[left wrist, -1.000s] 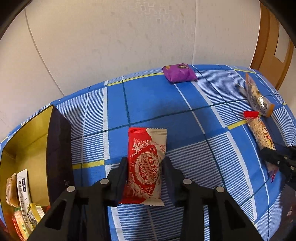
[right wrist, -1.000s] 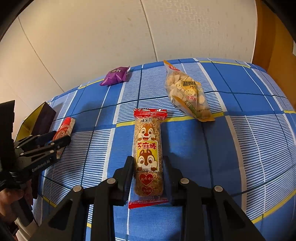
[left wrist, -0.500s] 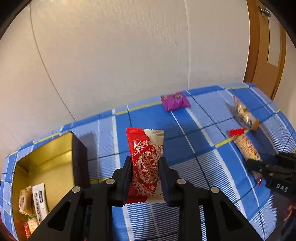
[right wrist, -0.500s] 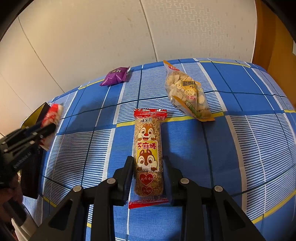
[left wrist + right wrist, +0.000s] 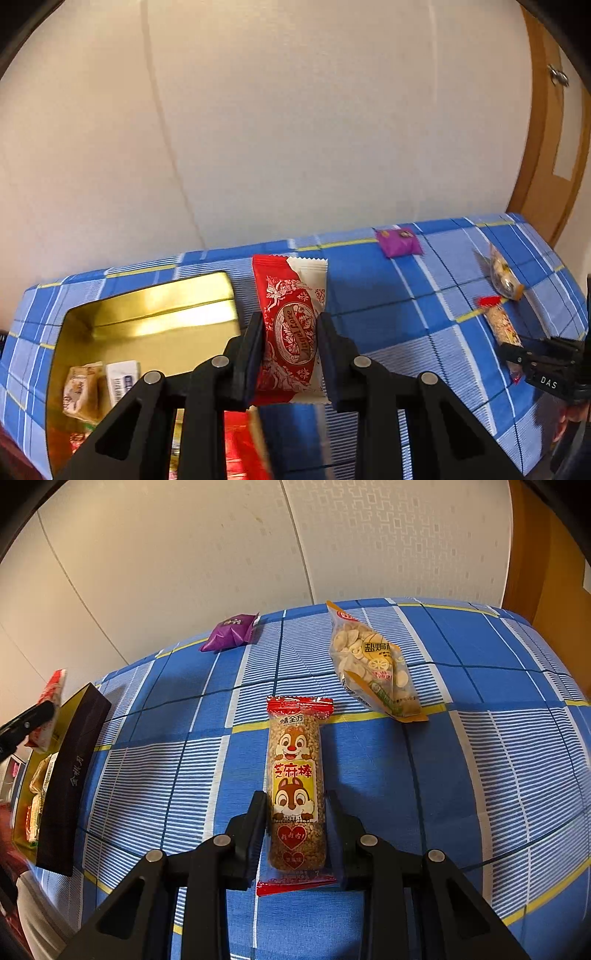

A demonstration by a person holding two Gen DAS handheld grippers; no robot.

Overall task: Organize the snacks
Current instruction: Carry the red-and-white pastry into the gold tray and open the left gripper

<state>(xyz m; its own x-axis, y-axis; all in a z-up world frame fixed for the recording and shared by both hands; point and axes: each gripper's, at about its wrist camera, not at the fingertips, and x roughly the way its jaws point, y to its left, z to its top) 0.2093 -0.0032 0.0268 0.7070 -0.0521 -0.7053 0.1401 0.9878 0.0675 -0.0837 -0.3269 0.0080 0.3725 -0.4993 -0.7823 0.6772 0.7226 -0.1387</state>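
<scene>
**Glossy red wrapper lifted beside the gold tin**

Gold, mirror-bright metal lines the open tin, a rectangular box with a dark outer wall, sitting at 9 o'clock on the blue plaid cloth. A few small packets lie in its near corner. Just right of it, the left tongs are clamped on the red sachet, a flat pillow pack of shiny film with a white crimped edge and an ornate oval label; it stands upright between the pads, clear of the cloth. A second ago it lay flat on the cloth with the jaws set wider around it; they have since closed onto it, and more of the tin and wall shows.

At 1 o'clock a crinkled purple pack lies near the wall. Toward 3 o'clock lies a clear bag of pale round crackers.

In the right wrist view, the right tongs are nearly closed, pads against the sides of the sesame bar, a long clear tube with red crimped ends and squirrel print, lying flat on the cloth at 6 o'clock. It sits as it did a second ago.
</scene>
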